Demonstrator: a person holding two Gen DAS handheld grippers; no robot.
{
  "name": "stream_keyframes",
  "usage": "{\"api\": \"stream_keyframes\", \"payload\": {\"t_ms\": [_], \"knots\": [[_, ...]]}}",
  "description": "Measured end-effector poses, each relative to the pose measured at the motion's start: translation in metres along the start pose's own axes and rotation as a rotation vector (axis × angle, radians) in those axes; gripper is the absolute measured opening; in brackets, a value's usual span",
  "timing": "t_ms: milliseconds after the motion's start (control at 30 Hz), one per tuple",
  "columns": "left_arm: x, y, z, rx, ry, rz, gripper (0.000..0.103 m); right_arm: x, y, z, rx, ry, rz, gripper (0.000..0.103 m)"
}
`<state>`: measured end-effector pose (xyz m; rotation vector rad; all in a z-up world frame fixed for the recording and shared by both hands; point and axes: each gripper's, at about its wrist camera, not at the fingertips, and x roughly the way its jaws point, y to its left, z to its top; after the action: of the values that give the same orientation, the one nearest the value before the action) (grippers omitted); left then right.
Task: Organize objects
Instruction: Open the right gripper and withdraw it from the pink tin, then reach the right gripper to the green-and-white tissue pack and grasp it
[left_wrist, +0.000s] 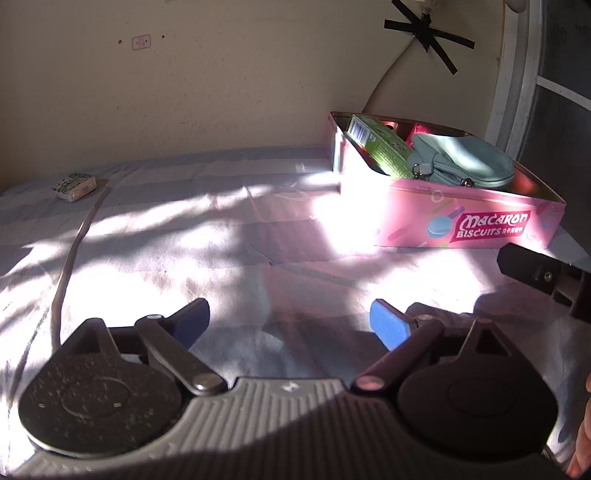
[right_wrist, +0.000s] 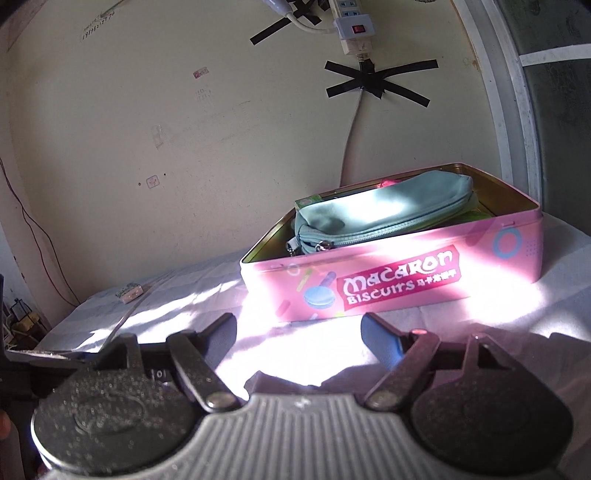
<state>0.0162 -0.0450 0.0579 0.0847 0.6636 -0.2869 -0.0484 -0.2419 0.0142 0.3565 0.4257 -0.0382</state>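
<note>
Two lines of white lettering, "MACARON BISCUITS", are showing on the red label of the pink tin (right_wrist: 406, 273), which is sitting lidless toward the far right corner of the cloth-covered desk (left_wrist: 221, 236), near the wall. A teal zip pouch (right_wrist: 384, 214) is lying inside, its long axis running along the tin's length, zipper pulls pointing to the tin's left end. A green carton (left_wrist: 380, 146) is lying behind it. A small patterned packet (left_wrist: 74, 186) is resting at the far left edge beside a cable (left_wrist: 70, 258). The left gripper (left_wrist: 290, 326) and right gripper (right_wrist: 299, 338) are both hanging released, with nothing between the jaws
</note>
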Motion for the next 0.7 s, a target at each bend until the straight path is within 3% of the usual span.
{"api": "stream_keyframes", "payload": {"t_ms": [333, 700], "knots": [[-0.0017, -0.0012, -0.0028, 0.002, 0.013, -0.001, 0.097, -0.0024, 0.0037, -0.001, -0.009, 0.009, 0.016, 0.095], [0.0016, 0.0017, -0.0059, -0.001, 0.032, 0.006, 0.098, 0.0025, 0.0042, -0.004, -0.005, 0.039, 0.019, 0.098]]}}
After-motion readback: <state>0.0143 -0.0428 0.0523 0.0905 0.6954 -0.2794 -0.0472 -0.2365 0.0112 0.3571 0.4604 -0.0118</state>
